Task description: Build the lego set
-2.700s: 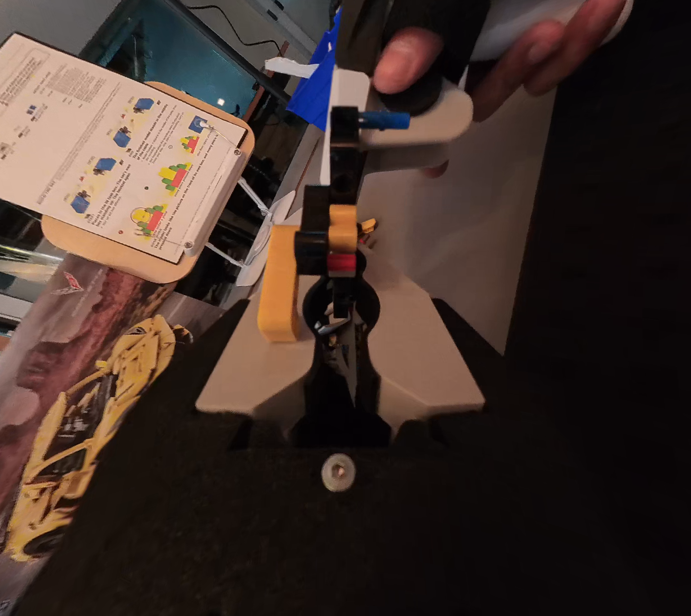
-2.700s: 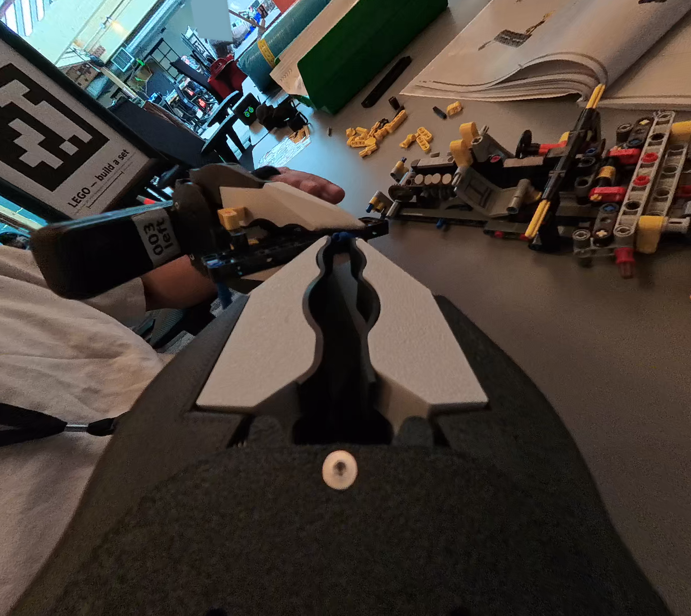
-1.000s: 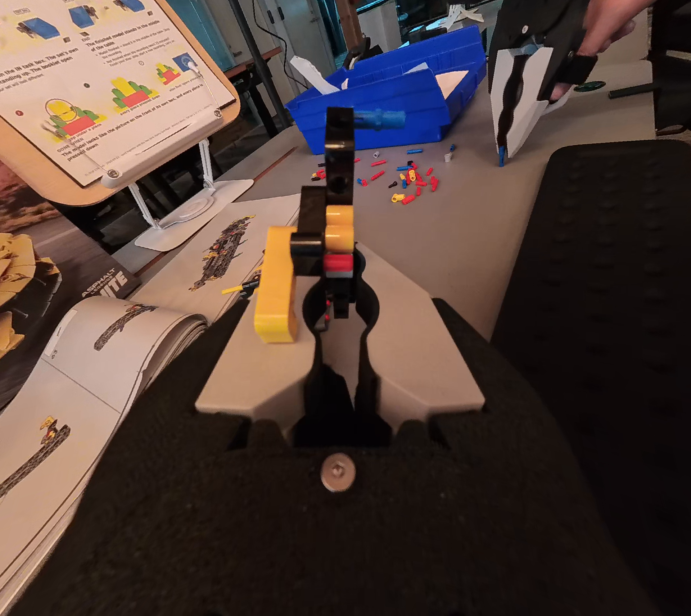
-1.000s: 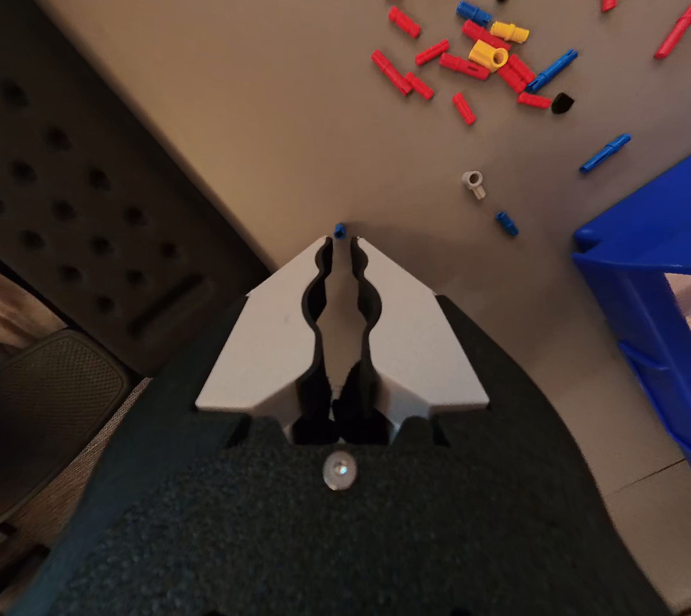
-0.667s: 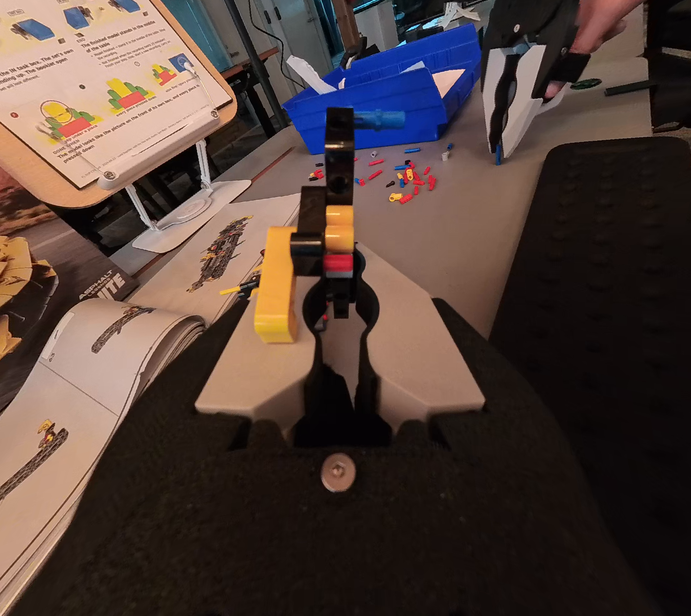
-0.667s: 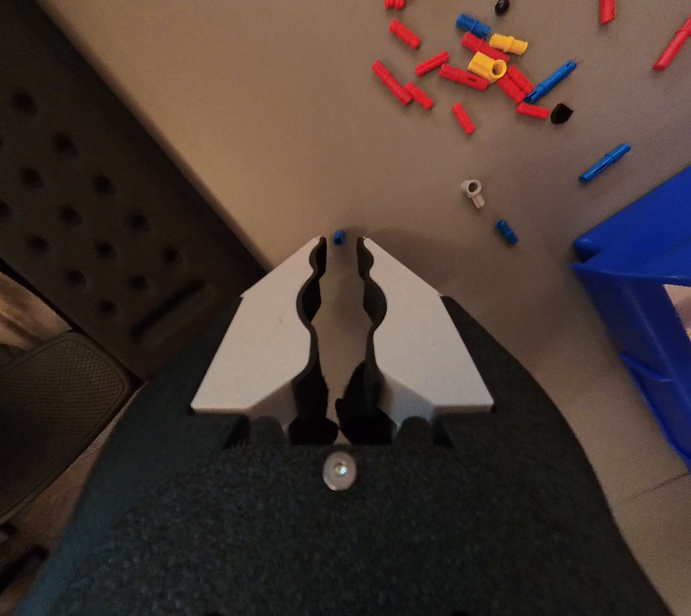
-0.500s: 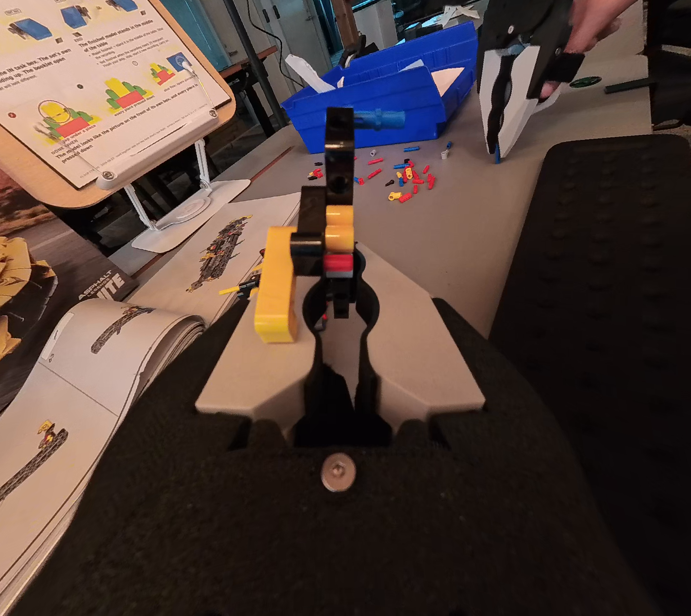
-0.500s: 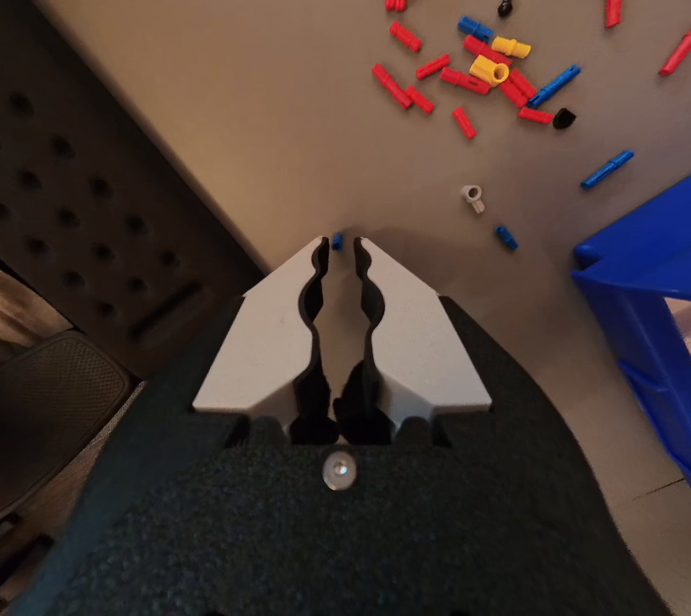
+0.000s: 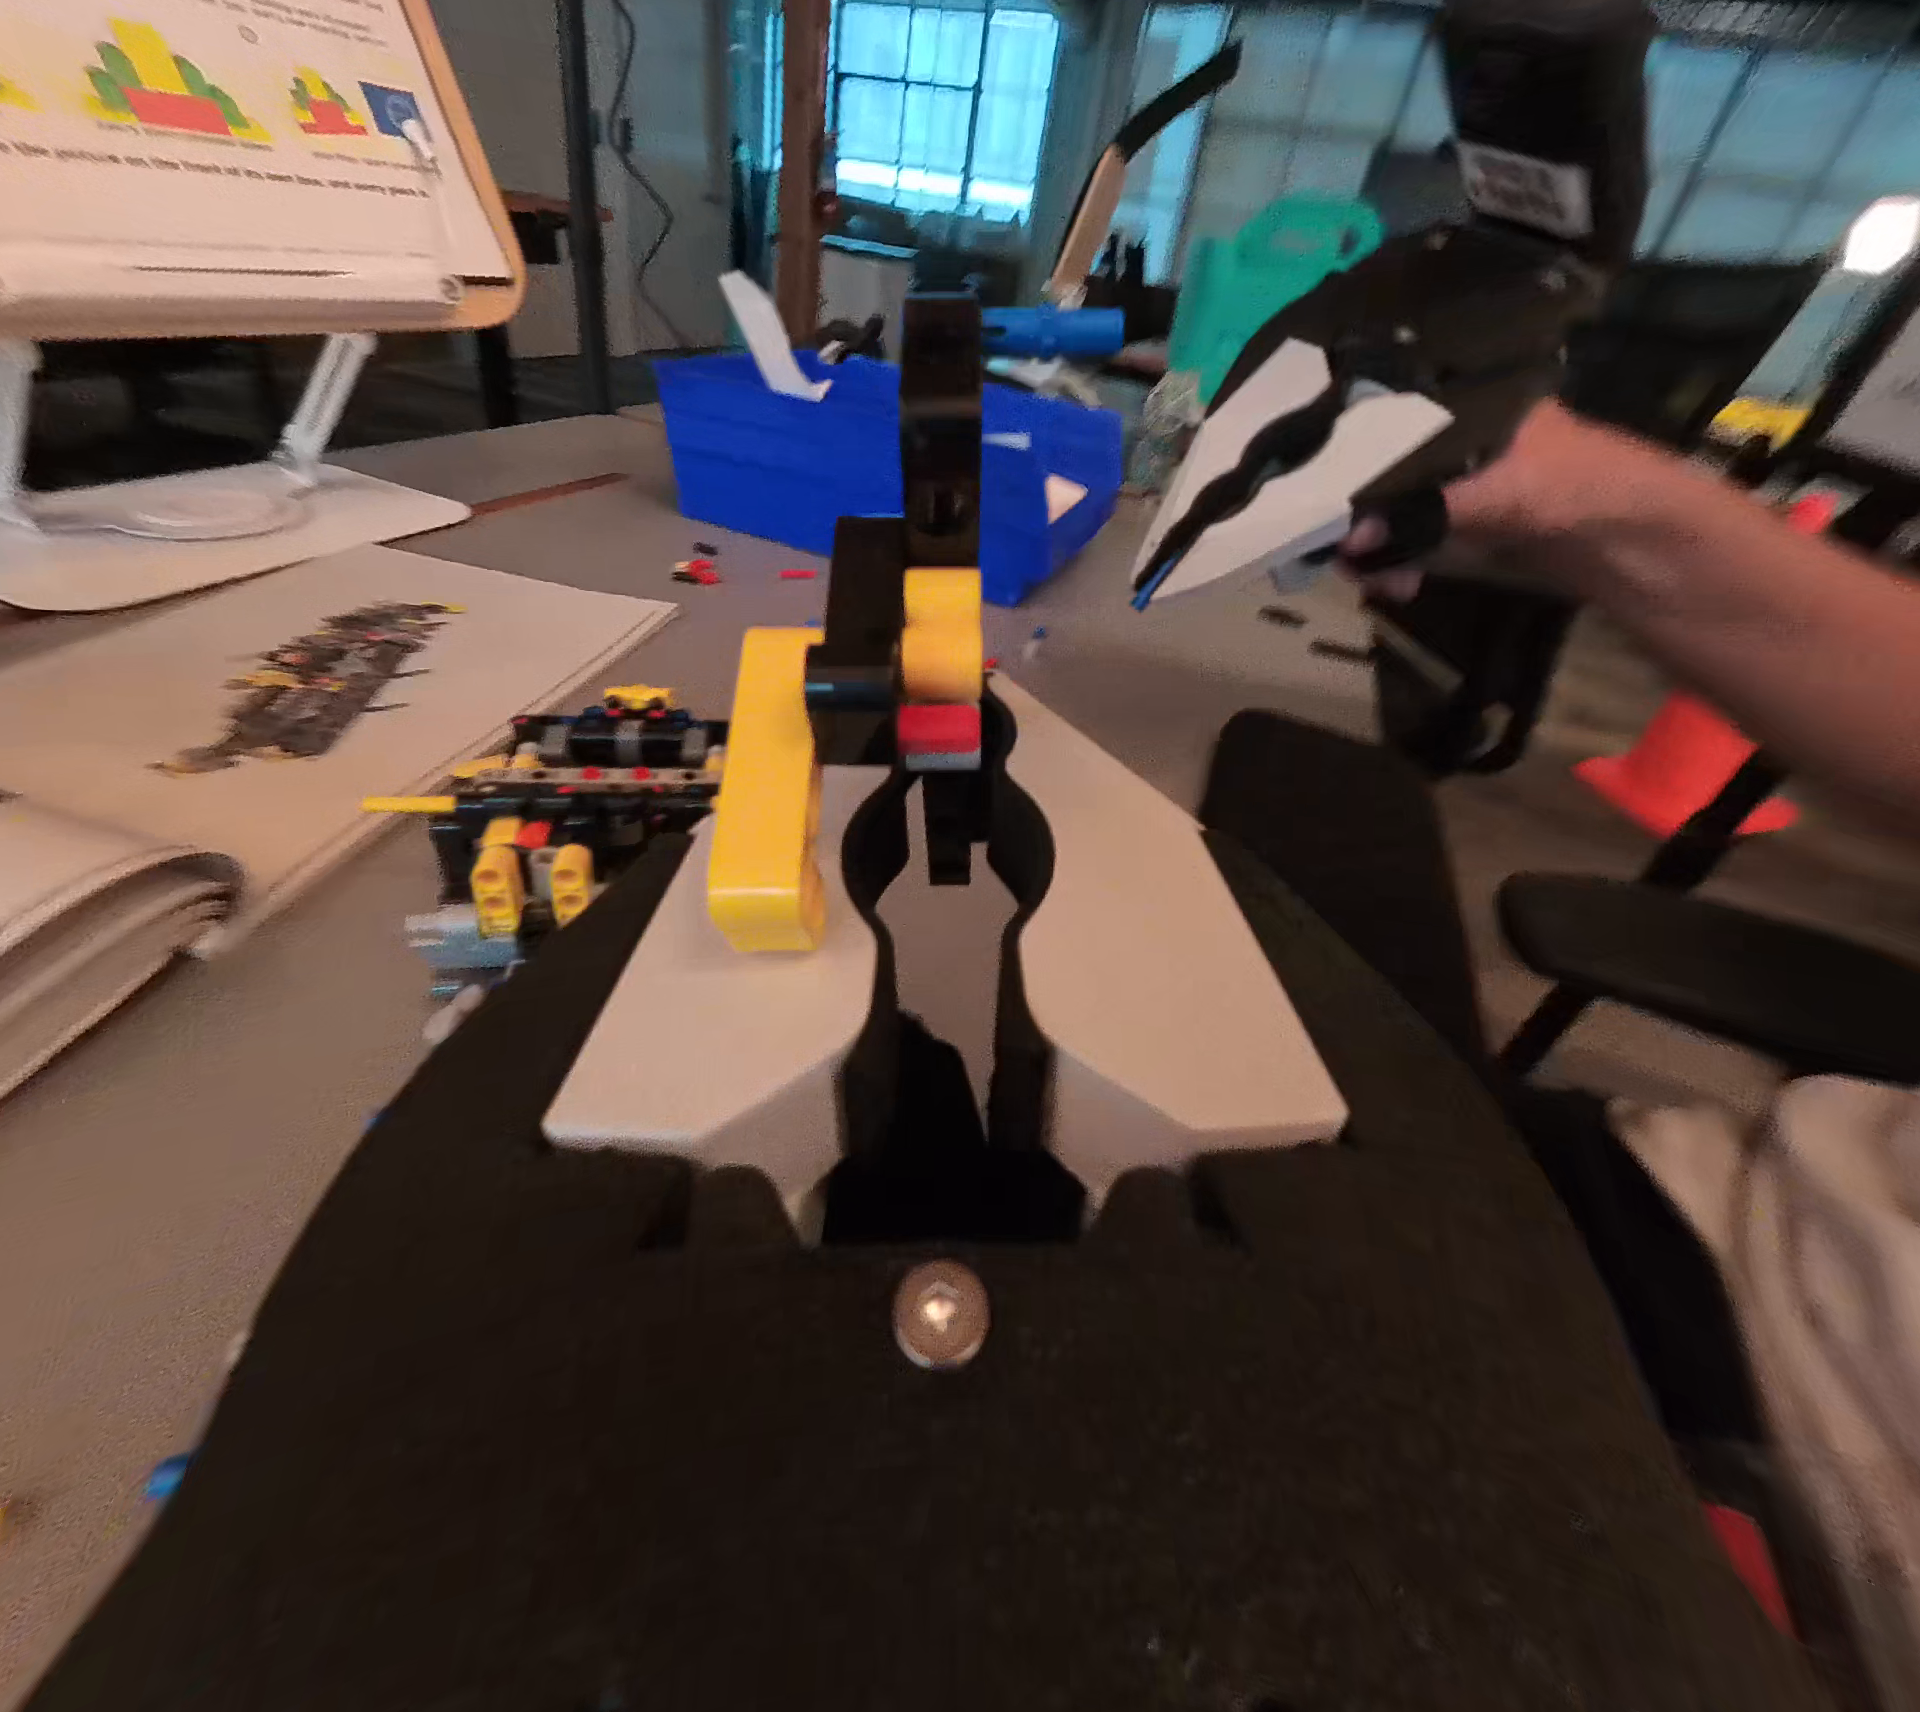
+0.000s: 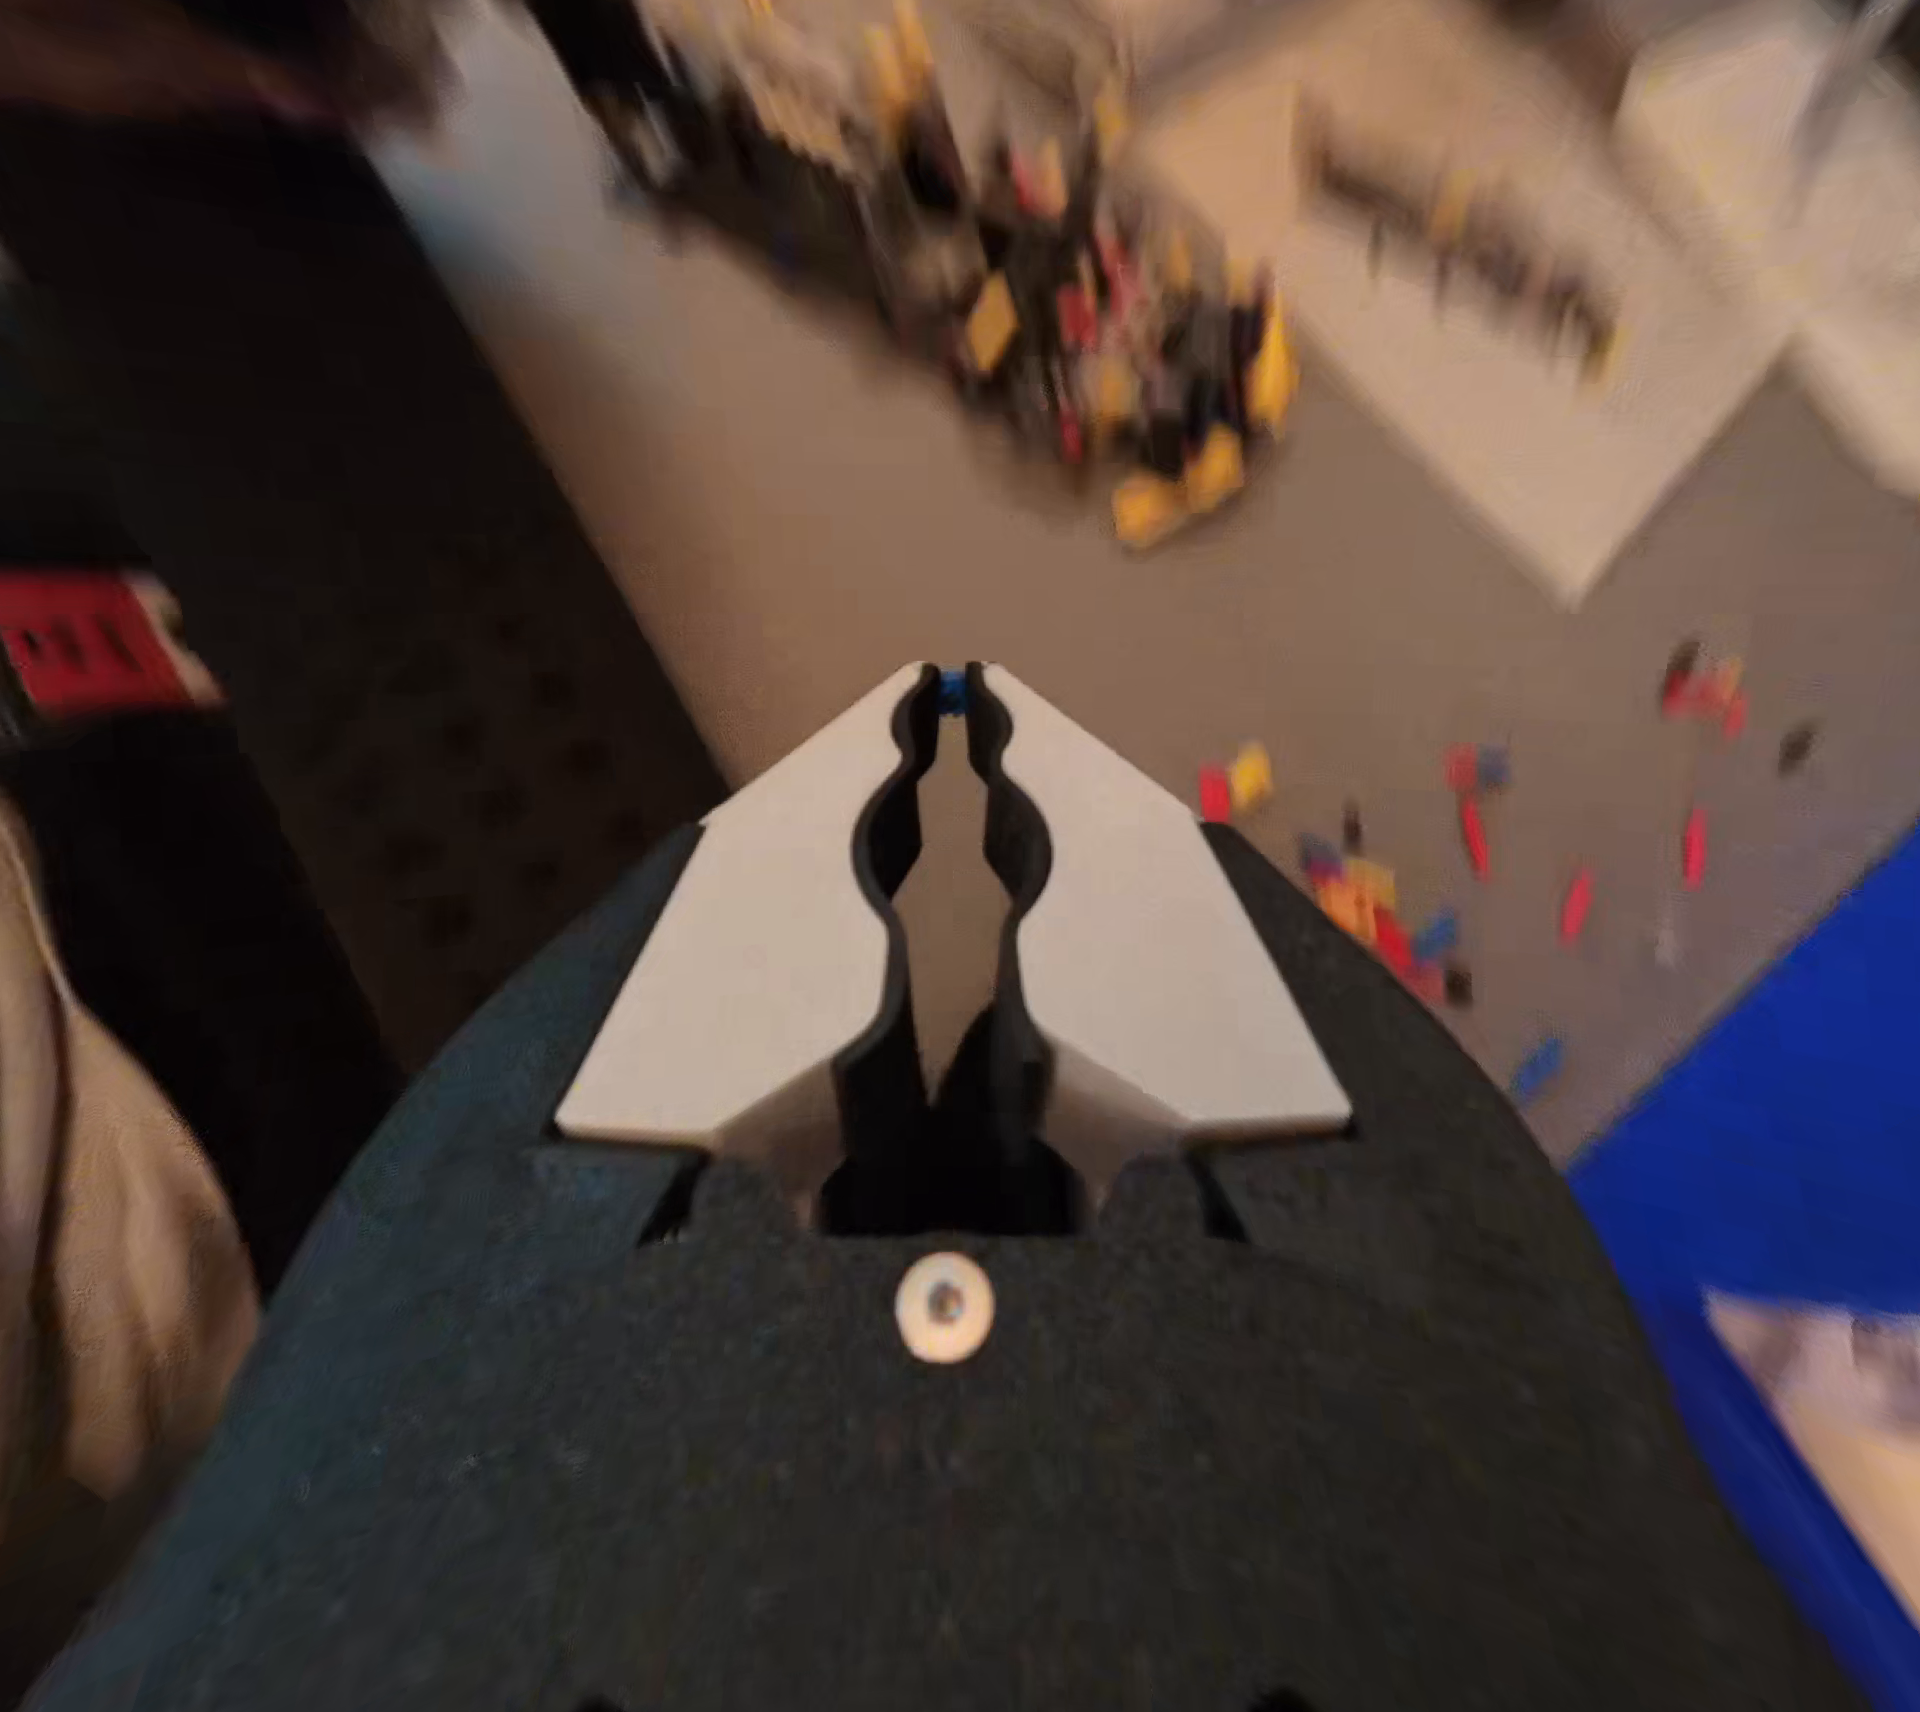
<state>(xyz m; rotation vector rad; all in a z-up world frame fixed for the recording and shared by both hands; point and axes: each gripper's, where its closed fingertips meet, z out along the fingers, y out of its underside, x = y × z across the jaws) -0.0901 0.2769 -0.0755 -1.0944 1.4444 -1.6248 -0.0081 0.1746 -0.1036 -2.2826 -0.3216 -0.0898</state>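
The left gripper (image 9: pixel 940 789) had matt grey plastic fingers (image 9: pixel 1153 966) on a rough black textured body with a shiny metal screw (image 9: pixel 938 1315); the sub-assembly (image 9: pixel 894 675) it clamped was glossy plastic, the open manual (image 9: pixel 312 686) matt paper, the bin (image 9: pixel 831 457) smooth blue plastic

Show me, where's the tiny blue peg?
The tiny blue peg is pinched at the tips of the right gripper, held in the air above the table.
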